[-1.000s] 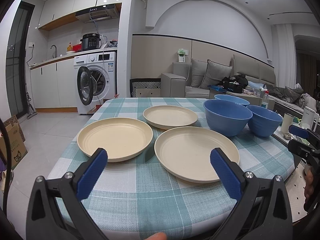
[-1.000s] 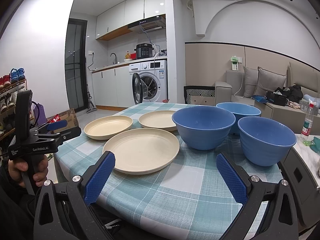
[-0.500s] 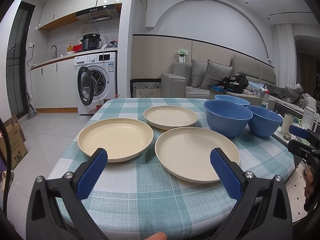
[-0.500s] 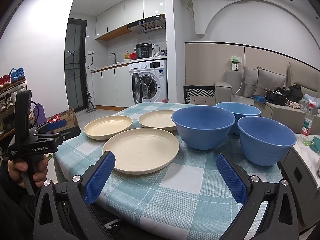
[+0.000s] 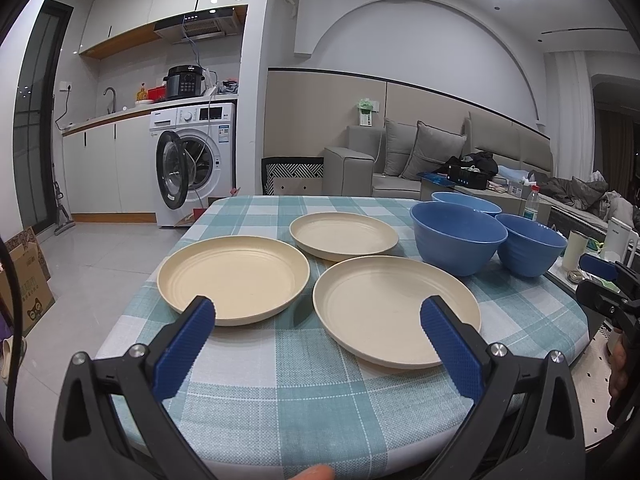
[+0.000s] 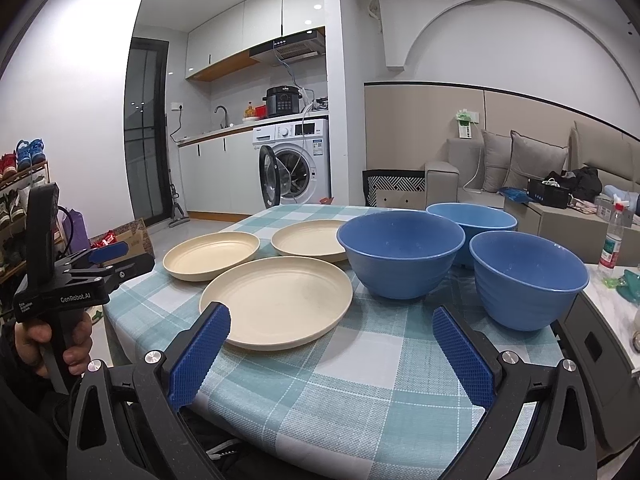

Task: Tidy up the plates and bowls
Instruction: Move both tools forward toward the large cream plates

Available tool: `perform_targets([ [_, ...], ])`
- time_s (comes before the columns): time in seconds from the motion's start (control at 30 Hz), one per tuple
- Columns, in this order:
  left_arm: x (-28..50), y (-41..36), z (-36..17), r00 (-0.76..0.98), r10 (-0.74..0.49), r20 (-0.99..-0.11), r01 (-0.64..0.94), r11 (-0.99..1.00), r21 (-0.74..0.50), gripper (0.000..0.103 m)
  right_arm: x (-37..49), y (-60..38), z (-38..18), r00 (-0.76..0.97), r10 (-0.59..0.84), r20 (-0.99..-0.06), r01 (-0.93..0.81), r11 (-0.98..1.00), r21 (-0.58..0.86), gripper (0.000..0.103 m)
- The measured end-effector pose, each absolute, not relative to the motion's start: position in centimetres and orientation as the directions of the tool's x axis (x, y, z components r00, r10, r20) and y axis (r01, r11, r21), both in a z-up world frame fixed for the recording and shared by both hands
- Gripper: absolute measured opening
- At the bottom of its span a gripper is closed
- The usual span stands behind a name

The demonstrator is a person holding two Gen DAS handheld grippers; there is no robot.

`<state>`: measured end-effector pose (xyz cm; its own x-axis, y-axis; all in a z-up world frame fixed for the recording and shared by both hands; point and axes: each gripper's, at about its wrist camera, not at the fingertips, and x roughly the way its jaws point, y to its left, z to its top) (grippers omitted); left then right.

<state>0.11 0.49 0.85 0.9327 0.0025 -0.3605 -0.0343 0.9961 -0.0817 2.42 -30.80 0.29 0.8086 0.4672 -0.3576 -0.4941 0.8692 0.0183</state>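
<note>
Three cream plates lie separately on the checked tablecloth: a left plate (image 5: 234, 278), a far plate (image 5: 344, 235) and a near plate (image 5: 396, 306). Three blue bowls stand to their right: a big bowl (image 5: 458, 238), a right bowl (image 5: 532, 248) and a far bowl (image 5: 466, 200). My left gripper (image 5: 318, 314) hovers open at the table's near edge, in front of the plates, holding nothing. My right gripper (image 6: 331, 322) is open too, empty, facing the near plate (image 6: 276, 306) and the big bowl (image 6: 400, 254).
The checked table (image 5: 320, 392) ends close below both grippers. A marble side table with a cup (image 5: 574, 245) and a bottle (image 6: 610, 242) stands right. A washing machine (image 5: 196, 160) with its door open, a sofa (image 5: 420, 160) and cardboard boxes (image 5: 28, 280) lie beyond.
</note>
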Motion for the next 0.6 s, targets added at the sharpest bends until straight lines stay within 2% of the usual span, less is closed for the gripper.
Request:
perform_targets([
  [0.6, 0.9, 1.2, 1.5, 0.935, 0.013, -0.354, -0.036, 0.998, -0.06, 0.103, 4.1, -30.1, 1.8, 0.809, 0.466, -0.359, -0.495, 0.869, 0.012, 0.103],
])
